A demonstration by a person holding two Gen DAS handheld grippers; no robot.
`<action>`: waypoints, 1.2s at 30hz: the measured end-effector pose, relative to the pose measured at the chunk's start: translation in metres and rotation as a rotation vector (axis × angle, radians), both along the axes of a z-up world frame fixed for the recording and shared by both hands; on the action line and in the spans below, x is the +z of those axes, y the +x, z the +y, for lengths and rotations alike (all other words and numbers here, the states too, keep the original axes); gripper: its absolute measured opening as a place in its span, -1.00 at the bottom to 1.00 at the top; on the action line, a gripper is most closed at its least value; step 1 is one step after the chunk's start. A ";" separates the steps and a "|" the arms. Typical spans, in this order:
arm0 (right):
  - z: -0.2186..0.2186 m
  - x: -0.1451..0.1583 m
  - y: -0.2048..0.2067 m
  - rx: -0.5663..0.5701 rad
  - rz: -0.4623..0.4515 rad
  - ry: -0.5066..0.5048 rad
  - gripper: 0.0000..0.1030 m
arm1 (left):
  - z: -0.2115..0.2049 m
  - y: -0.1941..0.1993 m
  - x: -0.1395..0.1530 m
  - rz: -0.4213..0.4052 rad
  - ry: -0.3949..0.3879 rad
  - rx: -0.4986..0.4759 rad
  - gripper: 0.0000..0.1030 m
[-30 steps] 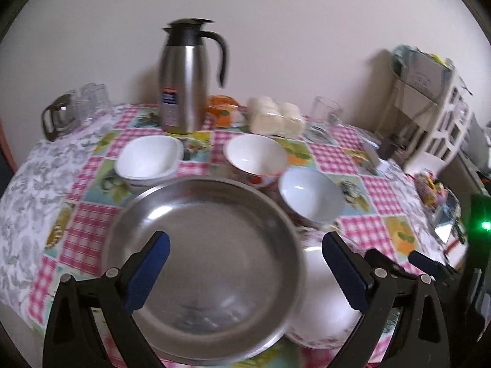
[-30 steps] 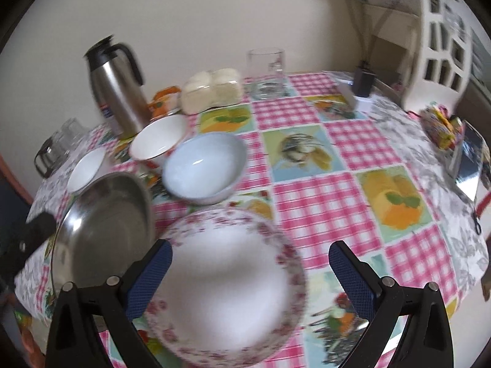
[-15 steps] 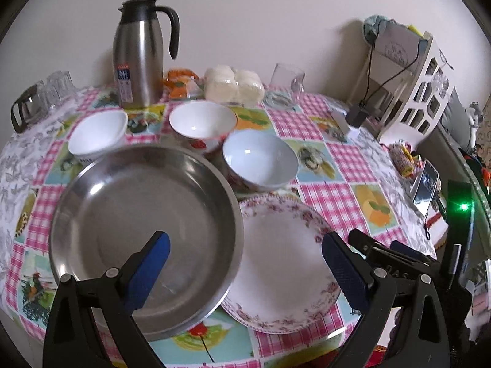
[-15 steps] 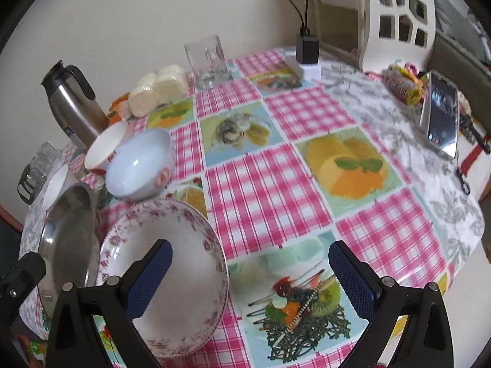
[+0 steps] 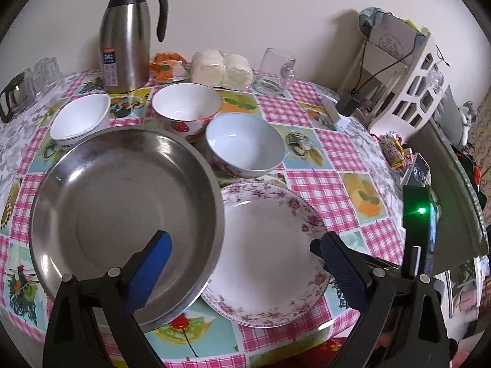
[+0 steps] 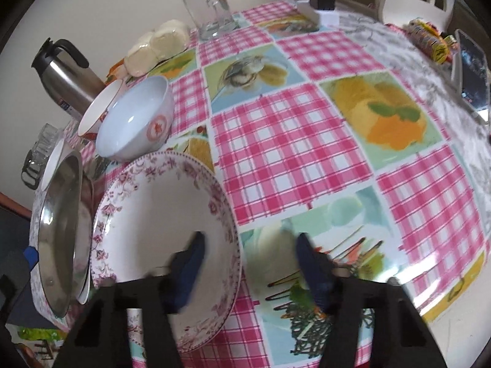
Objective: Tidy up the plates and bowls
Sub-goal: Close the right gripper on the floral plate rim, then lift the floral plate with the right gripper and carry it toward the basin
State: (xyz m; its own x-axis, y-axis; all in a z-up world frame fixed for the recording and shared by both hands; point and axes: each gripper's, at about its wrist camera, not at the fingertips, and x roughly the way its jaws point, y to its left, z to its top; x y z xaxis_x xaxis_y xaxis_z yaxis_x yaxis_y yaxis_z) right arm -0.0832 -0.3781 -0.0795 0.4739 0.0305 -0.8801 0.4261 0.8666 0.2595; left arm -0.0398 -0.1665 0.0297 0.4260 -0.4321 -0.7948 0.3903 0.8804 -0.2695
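Observation:
A large steel plate (image 5: 122, 202) overlaps the left rim of a white floral plate (image 5: 270, 254) at the table's near edge. Behind them stand three bowls: a plain white one (image 5: 79, 119), one with red fruit prints (image 5: 187, 110) and a pale blue-white one (image 5: 245, 144). My left gripper (image 5: 242, 254) is open and empty, its jaws over the two plates. In the right wrist view my right gripper (image 6: 248, 263) is open and straddles the right rim of the floral plate (image 6: 159, 220); its fingers are blurred. The steel plate (image 6: 61, 233) and the pale bowl (image 6: 135, 119) lie to its left.
A steel thermos jug (image 5: 129, 33), wrapped buns (image 5: 221, 69), an orange packet (image 5: 167, 67) and a glass mug (image 5: 276, 70) line the back of the checked tablecloth (image 6: 291, 144). Glasses (image 5: 27, 86) stand far left. A phone (image 6: 472, 70), candy and a white rack (image 5: 411, 82) are on the right.
My right gripper has narrowed its jaws and moved down to the floral plate's right rim. My left gripper has shifted a little; both plates now sit between its fingers.

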 end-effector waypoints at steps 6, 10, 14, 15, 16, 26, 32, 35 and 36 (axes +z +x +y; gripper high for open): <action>0.005 0.000 0.002 0.036 -0.008 -0.005 -0.66 | -0.003 -0.001 0.000 0.000 0.006 -0.015 0.90; -0.002 0.002 0.001 -0.004 0.000 -0.020 -0.66 | -0.005 0.000 0.001 0.000 0.002 -0.025 0.89; -0.010 0.003 -0.001 -0.041 0.005 -0.030 -0.66 | -0.008 -0.003 0.003 -0.006 0.000 -0.047 0.89; -0.013 0.003 -0.002 -0.051 0.004 -0.028 -0.66 | -0.010 -0.004 0.003 -0.001 -0.003 -0.055 0.89; -0.015 0.004 -0.002 -0.061 0.006 -0.032 -0.66 | -0.011 -0.004 0.002 0.006 -0.006 -0.062 0.88; -0.046 0.008 -0.018 -0.186 0.029 -0.095 -0.66 | -0.042 -0.015 -0.009 0.066 -0.002 -0.151 0.88; -0.061 0.006 -0.026 -0.237 0.018 -0.057 -0.66 | -0.057 -0.017 -0.021 0.139 0.000 -0.182 0.88; -0.061 0.005 -0.025 -0.240 0.017 -0.051 -0.66 | -0.060 -0.017 -0.030 0.182 0.007 -0.178 0.88; -0.061 0.005 -0.025 -0.241 0.017 -0.049 -0.66 | -0.060 -0.017 -0.033 0.196 0.009 -0.179 0.88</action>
State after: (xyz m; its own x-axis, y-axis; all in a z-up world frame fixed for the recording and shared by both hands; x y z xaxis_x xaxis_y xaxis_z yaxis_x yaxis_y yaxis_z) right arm -0.1082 -0.4388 -0.0743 0.4476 -0.1249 -0.8855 0.6259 0.7510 0.2104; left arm -0.0565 -0.2268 -0.0033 0.1809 -0.4794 -0.8588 0.4812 0.8047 -0.3478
